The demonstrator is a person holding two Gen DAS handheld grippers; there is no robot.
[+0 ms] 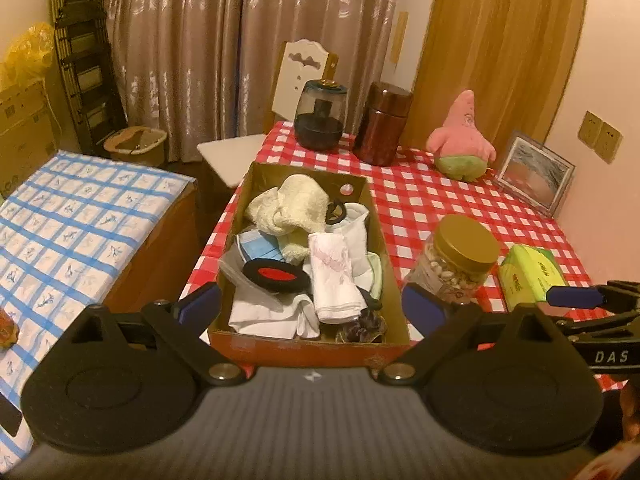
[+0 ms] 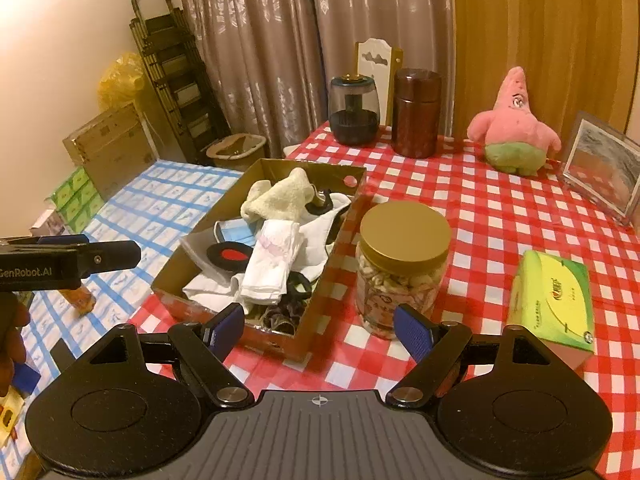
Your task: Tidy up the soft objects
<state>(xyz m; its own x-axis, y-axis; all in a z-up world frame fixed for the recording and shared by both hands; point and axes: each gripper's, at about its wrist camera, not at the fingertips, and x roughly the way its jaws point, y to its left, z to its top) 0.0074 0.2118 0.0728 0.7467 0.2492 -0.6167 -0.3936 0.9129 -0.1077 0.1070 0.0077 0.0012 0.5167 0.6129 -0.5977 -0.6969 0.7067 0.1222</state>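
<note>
A table under a red-and-white checked cloth stands before beige curtains, with a white chair at its far edge. A lower surface covered in blue-and-white check lies beside it. On the cloth rest a gold-lidded jar, a green tissue pack, a brown canister, a dark humidifier-like vessel, a pink starfish plush and a picture frame. An open cardboard box near the table's left edge holds the soft objects: a cream towel, a blue face mask, a folded white cloth, and a black pad with a red centre. The left gripper points down over the box's near end, jaws apart and empty. The right gripper points down between box and jar, jaws likewise wide and empty.
</note>
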